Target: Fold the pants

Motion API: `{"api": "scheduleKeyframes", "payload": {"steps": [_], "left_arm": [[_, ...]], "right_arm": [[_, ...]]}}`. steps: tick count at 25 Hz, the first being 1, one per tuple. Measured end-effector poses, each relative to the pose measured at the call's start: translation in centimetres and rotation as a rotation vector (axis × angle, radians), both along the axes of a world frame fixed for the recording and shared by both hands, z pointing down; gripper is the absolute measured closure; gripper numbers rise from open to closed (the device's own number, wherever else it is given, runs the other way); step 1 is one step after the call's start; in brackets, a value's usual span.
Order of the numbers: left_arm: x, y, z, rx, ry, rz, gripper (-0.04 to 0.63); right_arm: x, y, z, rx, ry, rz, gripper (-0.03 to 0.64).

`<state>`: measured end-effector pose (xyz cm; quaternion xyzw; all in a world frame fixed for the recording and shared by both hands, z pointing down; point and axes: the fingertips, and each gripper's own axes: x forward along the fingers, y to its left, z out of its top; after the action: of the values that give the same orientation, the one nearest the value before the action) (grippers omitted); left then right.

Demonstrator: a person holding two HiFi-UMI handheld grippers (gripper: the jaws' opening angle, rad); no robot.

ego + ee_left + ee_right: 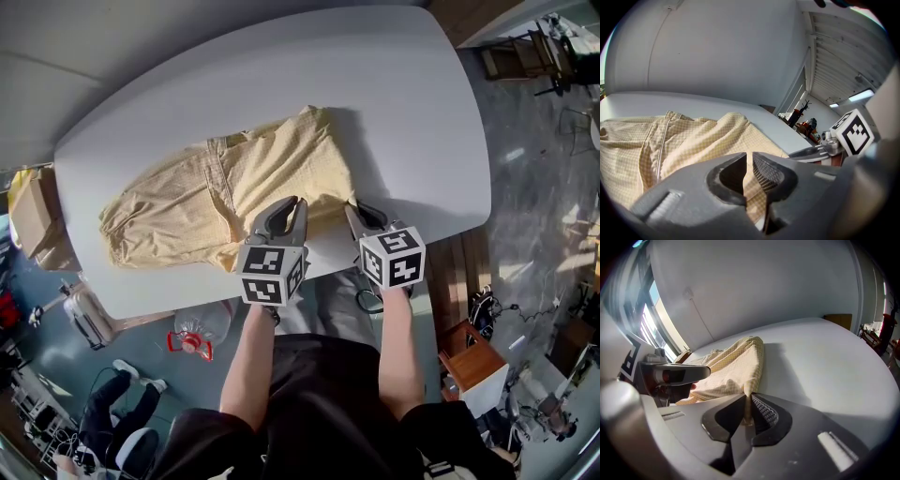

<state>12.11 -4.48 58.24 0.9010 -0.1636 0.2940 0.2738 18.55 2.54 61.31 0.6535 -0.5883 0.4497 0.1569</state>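
Head view: the pants [225,187] lie rumpled across the table [403,84], centre-left of frame, with no neat fold visible. I judge nearly all the folding remains. The left gripper [298,201] and right gripper [354,208] meet the cloth's near edge.

Left gripper view: its jaws [749,157] are nearly together, seemingly nipping the checked cloth [693,136], detail the head view lacks.

Right gripper view: its jaws [749,401] pinch a raised ridge of fabric [736,366], with bare table at right.
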Motion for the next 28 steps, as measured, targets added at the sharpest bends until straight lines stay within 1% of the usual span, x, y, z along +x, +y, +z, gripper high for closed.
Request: {"api": "scheduleKeyframes", "payload": {"steps": [4, 9, 18, 22, 25, 28], "left_arm": [[1.3, 0.7, -0.4, 0.003, 0.009, 0.010, 0.551], [3.7, 2.9, -0.3, -0.008, 0.019, 0.046, 0.551], [10.1, 8.1, -1.1, -0.013, 0.056, 0.131, 0.551], [12.1, 9.9, -2.0, -0.016, 0.086, 0.139, 0.551], [12.4, 10.0, -2.7, -0.011, 0.096, 0.138, 0.551], [12.1, 9.2, -3.4, 0.004, 0.103, 0.116, 0.552]], "right_arm": [[1.3, 0.8, -0.5, 0.007, 0.002, 0.019, 0.578], [3.6, 2.9, -0.7, 0.004, 0.014, 0.056, 0.578], [10.3, 9.6, -1.7, -0.014, 0.051, 0.157, 0.578], [11.9, 11.0, -2.9, 0.001, 0.068, 0.149, 0.583], [11.8, 10.9, -3.7, 0.016, 0.076, 0.140, 0.583], [11.9, 10.4, -4.8, 0.035, 0.087, 0.125, 0.582]]}}
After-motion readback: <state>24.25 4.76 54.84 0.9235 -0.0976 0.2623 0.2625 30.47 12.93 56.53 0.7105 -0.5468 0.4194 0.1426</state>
